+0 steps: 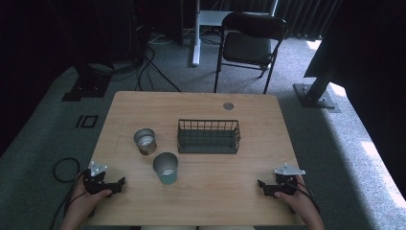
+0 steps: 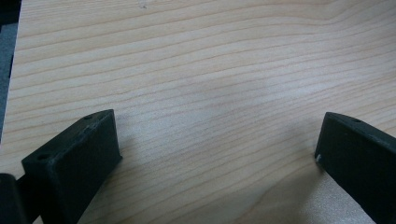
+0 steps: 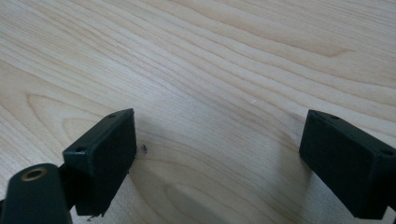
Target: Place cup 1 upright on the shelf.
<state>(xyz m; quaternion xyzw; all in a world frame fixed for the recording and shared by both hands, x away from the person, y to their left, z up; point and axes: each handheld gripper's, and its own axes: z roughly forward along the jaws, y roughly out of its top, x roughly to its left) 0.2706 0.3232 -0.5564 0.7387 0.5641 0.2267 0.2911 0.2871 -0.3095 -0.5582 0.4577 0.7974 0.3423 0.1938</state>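
Observation:
Two metal cups stand on the wooden table: a silver cup left of centre and a grey-green cup just in front of it. A dark wire basket sits mid-table, right of the cups. My left gripper rests near the front left corner, held by a hand, with its jaws pointing right. In the left gripper view the left gripper stands open over bare wood. My right gripper rests near the front right corner, jaws pointing left. The right gripper view has the right gripper open, nothing between its jaws.
A round grey grommet sits in the table's far edge. Behind the table stand a black folding chair and a white desk leg. Cables lie on the carpet at the back left; a cable loop lies left of the table.

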